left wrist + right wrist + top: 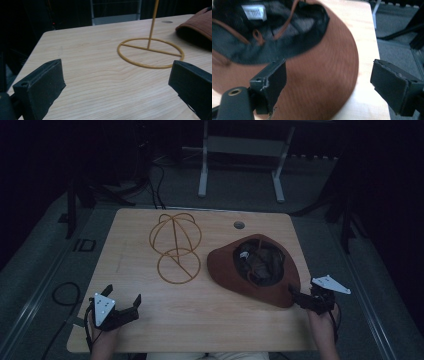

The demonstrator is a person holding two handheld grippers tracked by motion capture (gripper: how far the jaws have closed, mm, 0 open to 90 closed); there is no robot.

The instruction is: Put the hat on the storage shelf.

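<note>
Wooden table (210, 312) — one brown hat (227, 267), one wire stand (175, 247); left gripper (124, 296) and right gripper (295, 295) both spread wide, empty.

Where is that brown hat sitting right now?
The brown hat lies upside down on the right half of the wooden table in the high view, just right of the gold wire stand, its brim near the open right gripper.

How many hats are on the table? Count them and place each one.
1. The brown hat lies upside down on the table's right half, beside the wire hat stand, its brim by the open right gripper.
</note>
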